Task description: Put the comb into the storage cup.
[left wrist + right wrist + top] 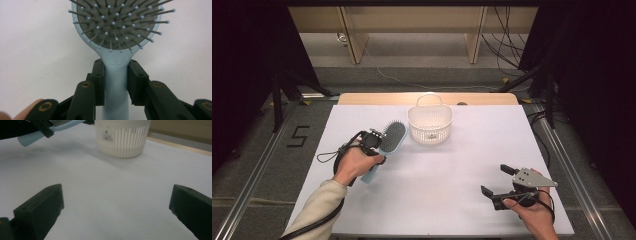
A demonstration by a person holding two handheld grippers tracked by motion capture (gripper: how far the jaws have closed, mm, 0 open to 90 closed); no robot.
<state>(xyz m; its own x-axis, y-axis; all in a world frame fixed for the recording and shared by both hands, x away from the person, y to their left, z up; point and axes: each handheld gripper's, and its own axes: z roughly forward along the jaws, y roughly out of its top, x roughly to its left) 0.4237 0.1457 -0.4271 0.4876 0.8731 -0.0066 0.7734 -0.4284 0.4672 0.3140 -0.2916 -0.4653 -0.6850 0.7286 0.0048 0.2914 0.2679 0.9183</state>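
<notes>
right gripper (494, 181) sits low at the table's (452, 170) near edge, jaws spread wide with nothing between them – left gripper (116, 72) is clamped on the pale blue hairbrush (117, 37) handle, brush raised just left of the white basket (430, 125).

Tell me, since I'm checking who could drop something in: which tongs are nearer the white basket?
Left. The left tongs, clamped on the light blue hairbrush, sit just left of the white basket. The right tongs hang open near the table's front right.
</notes>
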